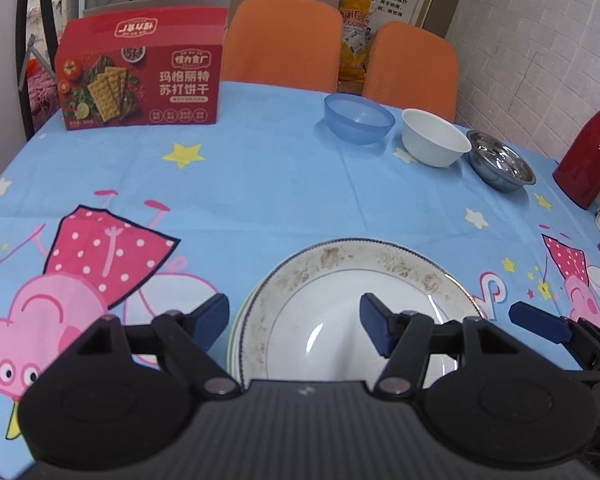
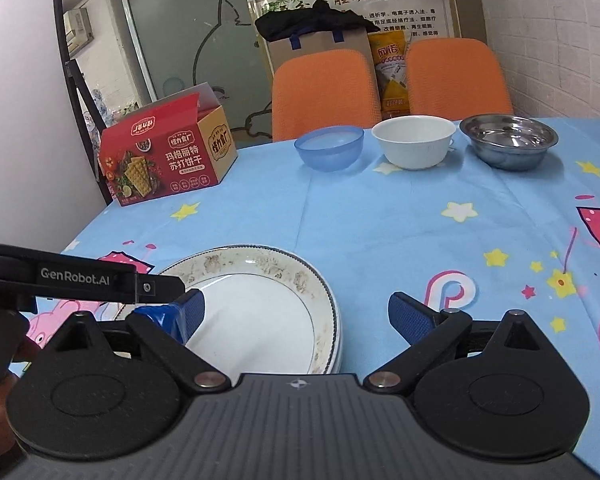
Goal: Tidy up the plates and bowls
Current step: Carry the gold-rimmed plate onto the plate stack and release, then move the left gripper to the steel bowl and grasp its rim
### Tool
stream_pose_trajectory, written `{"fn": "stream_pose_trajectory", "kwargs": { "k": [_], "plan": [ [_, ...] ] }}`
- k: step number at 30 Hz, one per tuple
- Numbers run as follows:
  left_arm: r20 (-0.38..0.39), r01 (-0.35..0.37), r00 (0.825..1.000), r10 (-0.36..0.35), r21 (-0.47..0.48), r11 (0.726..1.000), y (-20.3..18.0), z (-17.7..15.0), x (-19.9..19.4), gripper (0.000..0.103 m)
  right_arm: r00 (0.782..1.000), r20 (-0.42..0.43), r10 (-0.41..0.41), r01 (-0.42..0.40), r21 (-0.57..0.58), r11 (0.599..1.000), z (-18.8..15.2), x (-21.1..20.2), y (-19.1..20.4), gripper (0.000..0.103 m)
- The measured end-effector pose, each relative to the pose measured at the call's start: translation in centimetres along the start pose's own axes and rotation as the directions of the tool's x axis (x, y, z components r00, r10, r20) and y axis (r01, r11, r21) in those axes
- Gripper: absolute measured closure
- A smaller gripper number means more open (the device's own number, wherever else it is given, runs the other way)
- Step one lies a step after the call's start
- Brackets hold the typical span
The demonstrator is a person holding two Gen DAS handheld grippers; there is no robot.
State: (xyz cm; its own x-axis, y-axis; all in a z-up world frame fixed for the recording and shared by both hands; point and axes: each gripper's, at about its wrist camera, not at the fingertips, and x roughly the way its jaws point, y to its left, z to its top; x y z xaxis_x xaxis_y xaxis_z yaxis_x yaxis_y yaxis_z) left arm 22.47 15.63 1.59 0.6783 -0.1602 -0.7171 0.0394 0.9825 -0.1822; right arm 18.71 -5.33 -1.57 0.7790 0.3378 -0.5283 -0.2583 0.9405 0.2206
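Plates point(image 1: 340, 300) lie stacked flat, round faces up.

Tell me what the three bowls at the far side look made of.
Blue bowl: likely plastic, translucent, light passes through its wall. White bowl: opaque, smooth and glossy, looks ceramic, though melamine is possible. Metal bowl: looks like stainless steel, its polished silver inside shows mirror-like reflections.

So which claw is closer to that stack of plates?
Left. The left claw hangs open right over the stack of plates, one finger above the dish. The right claw sits beside the stack's right edge.
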Motion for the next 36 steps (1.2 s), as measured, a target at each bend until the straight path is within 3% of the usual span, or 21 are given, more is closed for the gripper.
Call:
{"fn": "stream_pose_trajectory", "kwargs": {
  "k": [3,7,15,22,25,28,30,36],
  "plan": [
    [-0.003,0.004,1.0,-0.004,0.007,1.0,-0.8,0.2,0.1,0.032,1.0,-0.008,0.007,-0.007,0.005,1.0,-0.1,0.0,-0.6,0.017],
    [-0.027,0.003,1.0,-0.003,0.016,1.0,-2.2,0.5,0.8,0.032,1.0,0.005,-0.001,0.0,0.041,0.999,-0.2,-0.9,-3.0,0.017],
    [-0.049,0.039,0.998,-0.035,0.083,0.996,-6.9,3.5,3.2,0.032,0.992,0.036,-0.118,0.113,0.129,0.985,0.7,-2.7,-11.3,0.017],
    [-0.04,0.164,0.986,-0.159,0.22,0.962,-13.9,12.2,8.3,0.031,0.977,0.03,-0.211,0.208,0.071,0.976,6.1,-1.3,-19.3,0.017],
    [-0.028,0.194,0.981,-0.194,0.282,0.94,-17.6,16.7,12.1,0.031,0.971,0.024,-0.239,0.237,0.057,0.97,8.7,0.4,-22.0,0.016],
    [-0.067,0.256,0.967,-0.247,0.292,0.921,-20.8,20.2,16.4,0.031,0.969,-0.005,-0.246,0.246,0.043,0.968,10.8,2.7,-23.8,0.016],
    [-0.095,0.285,0.959,-0.269,0.295,0.912,-22.7,21.7,19.3,0.031,0.977,-0.026,-0.213,0.214,0.039,0.976,11.5,4.0,-24.4,0.017],
    [-0.109,0.247,0.968,-0.225,0.304,0.92,-25.2,22.6,24.0,0.031,0.985,-0.047,-0.168,0.168,0.007,0.986,12.2,6.2,-25.0,0.017]
  ]
}}
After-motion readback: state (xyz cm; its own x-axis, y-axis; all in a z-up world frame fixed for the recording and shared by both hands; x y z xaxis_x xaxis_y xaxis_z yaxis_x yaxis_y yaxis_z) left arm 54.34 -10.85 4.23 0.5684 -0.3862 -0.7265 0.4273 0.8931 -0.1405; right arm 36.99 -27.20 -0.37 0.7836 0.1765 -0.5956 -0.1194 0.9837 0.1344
